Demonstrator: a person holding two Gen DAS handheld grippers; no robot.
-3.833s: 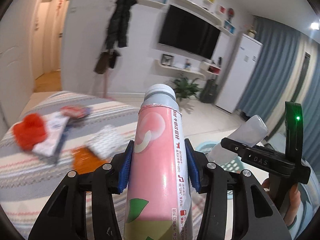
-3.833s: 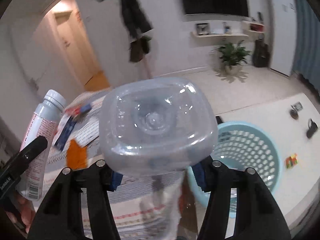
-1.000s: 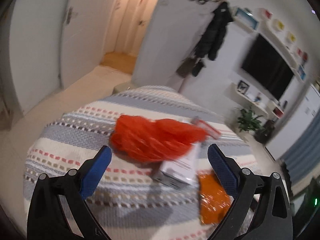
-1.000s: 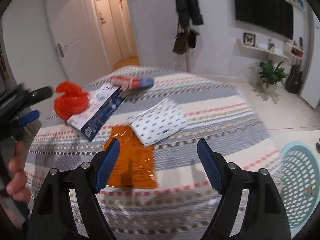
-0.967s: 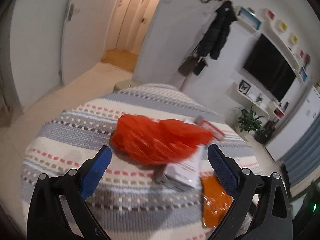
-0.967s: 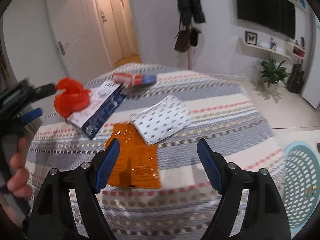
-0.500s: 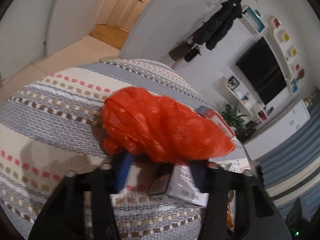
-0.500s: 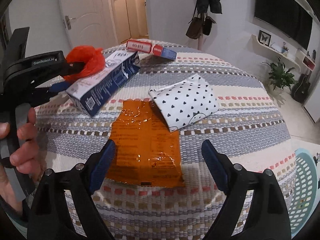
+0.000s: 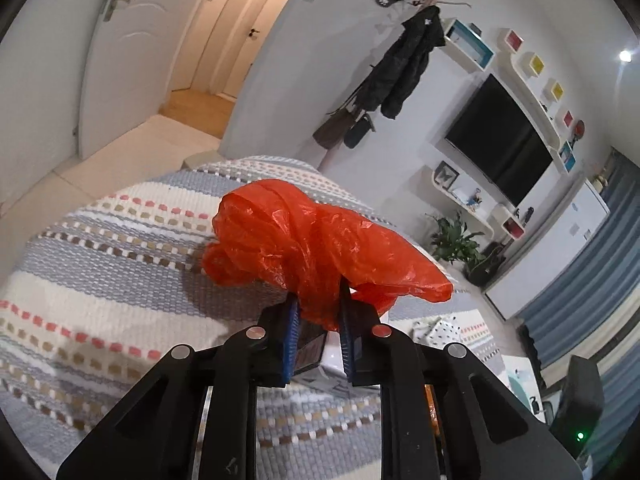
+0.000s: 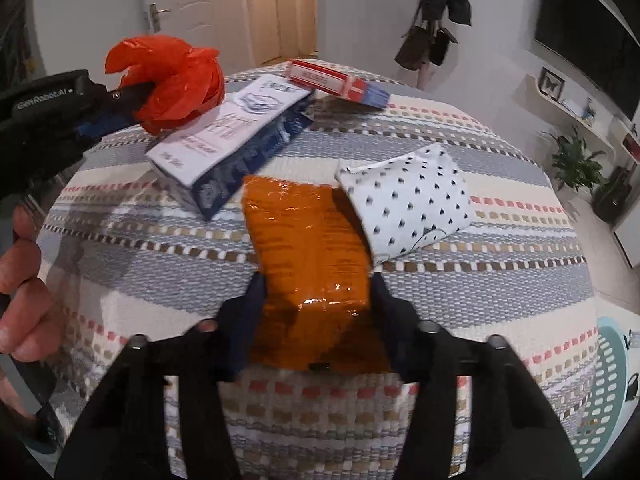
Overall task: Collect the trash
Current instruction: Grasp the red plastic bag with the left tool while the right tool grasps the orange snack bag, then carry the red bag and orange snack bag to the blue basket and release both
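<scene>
My crinkly thin red plastic bag (image 9: 316, 248) looks glossy; the orange film-wrapped packet (image 10: 310, 248) shines; the striped woven cloth (image 10: 500, 280) is matt and coarse.

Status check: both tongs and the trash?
Left tongs shut on red bag. Right tongs closing round orange packet. Nothing blocking.

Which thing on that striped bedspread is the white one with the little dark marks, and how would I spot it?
Start at the striped bedspread. In its middle lies a shiny orange packet, and the spotted pouch rests against that packet's right edge. It is the only white item covered in small dark triangles; the nearby boxes carry printed lettering instead.
</scene>
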